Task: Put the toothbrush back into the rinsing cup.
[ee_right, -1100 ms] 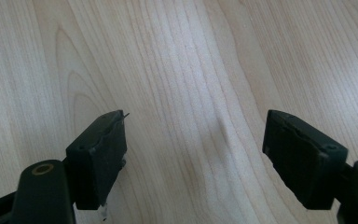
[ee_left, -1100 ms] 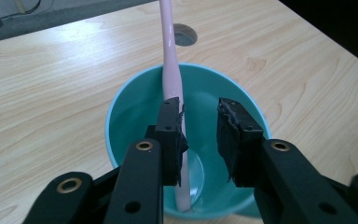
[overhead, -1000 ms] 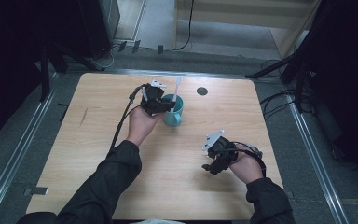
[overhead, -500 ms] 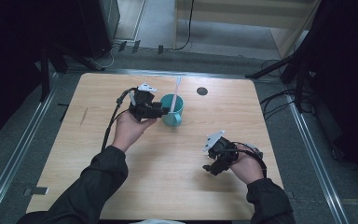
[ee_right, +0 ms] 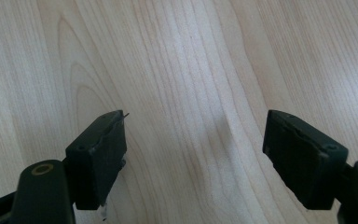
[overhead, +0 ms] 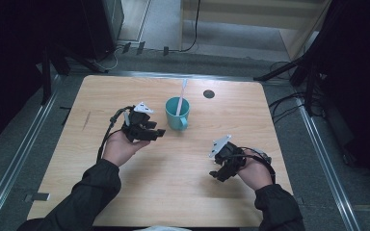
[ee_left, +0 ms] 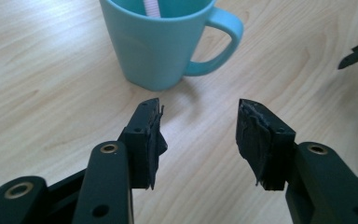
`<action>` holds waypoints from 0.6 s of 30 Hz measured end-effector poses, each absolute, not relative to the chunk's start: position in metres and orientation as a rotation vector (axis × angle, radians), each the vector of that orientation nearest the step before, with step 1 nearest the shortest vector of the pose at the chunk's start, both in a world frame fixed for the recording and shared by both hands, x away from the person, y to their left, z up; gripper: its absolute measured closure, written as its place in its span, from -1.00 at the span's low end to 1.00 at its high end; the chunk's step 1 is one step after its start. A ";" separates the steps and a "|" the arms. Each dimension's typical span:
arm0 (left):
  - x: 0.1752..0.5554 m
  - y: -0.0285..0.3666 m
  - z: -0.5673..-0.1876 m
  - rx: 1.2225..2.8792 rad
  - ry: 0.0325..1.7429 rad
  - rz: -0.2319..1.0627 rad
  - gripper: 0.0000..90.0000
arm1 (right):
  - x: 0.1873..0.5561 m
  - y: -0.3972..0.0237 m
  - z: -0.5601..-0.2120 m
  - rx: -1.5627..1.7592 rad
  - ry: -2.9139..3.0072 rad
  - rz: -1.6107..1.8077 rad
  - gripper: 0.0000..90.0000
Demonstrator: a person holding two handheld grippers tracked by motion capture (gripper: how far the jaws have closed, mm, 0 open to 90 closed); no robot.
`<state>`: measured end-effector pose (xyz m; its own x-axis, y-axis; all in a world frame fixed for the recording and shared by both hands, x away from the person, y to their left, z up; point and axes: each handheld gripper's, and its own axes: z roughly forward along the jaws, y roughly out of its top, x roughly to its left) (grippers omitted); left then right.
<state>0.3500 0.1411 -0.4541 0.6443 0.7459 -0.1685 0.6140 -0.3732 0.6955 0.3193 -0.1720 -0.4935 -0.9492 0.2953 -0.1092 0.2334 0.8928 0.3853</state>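
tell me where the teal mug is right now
In the high view the teal mug stands upright near the table's middle, toward the far edge, just right of the left gripper, with a straw standing in it.

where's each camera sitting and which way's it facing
High view: above the person's side, looking forward and down on the table; forearms, left hand-held gripper, right hand-held gripper.
Left gripper view: along its open jaws toward the mug and straw.
Right gripper view: down on bare wood.
Shared: the mug.
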 end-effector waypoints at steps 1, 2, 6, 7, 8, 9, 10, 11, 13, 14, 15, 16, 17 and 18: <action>0.348 0.142 -0.454 2.103 1.051 0.212 0.08 | 0.319 -0.172 -0.494 0.404 2.896 0.556 -0.52; 0.346 0.143 -0.454 2.100 1.048 0.218 0.06 | 0.319 -0.172 -0.494 0.404 2.900 0.554 -0.52; 0.335 0.147 -0.453 2.120 1.025 0.230 0.00 | 0.319 -0.172 -0.493 0.402 2.896 0.560 -0.52; 0.333 0.148 -0.454 2.128 1.020 0.234 0.00 | 0.319 -0.172 -0.493 0.401 2.897 0.558 -0.52; 0.330 0.150 -0.454 2.137 1.015 0.242 0.00 | 0.319 -0.172 -0.493 0.404 2.899 0.558 -0.52; 0.328 0.152 -0.455 2.139 1.014 0.244 -0.01 | 0.319 -0.172 -0.493 0.404 2.901 0.557 -0.52; 0.326 0.155 -0.456 2.136 1.015 0.238 -0.01 | 0.319 -0.171 -0.493 0.403 2.900 0.555 -0.52; 0.324 0.158 -0.456 2.133 1.017 0.220 -0.02 | 0.319 -0.171 -0.494 0.401 2.900 0.554 -0.52; 0.320 0.165 -0.457 2.120 1.021 0.199 -0.02 | 0.318 -0.171 -0.494 0.400 2.903 0.553 -0.52; 0.318 0.168 -0.457 2.113 1.028 0.191 -0.02 | 0.318 -0.170 -0.493 0.399 2.902 0.553 -0.52; 0.316 0.171 -0.457 2.111 1.032 0.190 -0.03 | 0.318 -0.170 -0.493 0.397 2.904 0.554 -0.53; 0.314 0.174 -0.457 2.113 1.035 0.193 -0.03 | 0.318 -0.170 -0.493 0.396 2.903 0.553 -0.53; 0.312 0.177 -0.458 2.114 1.040 0.194 -0.03 | 0.318 -0.170 -0.493 0.396 2.903 0.550 -0.53; 0.311 0.179 -0.459 2.118 1.043 0.196 -0.04 | 0.318 -0.170 -0.493 0.400 2.906 0.549 -0.53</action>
<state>0.3106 0.1793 -0.4587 0.6557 0.7331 -0.1804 0.6177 -0.3835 0.6866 0.3176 -0.1700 -0.4934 -0.9519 0.2885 -0.1036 0.2308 0.8969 0.3771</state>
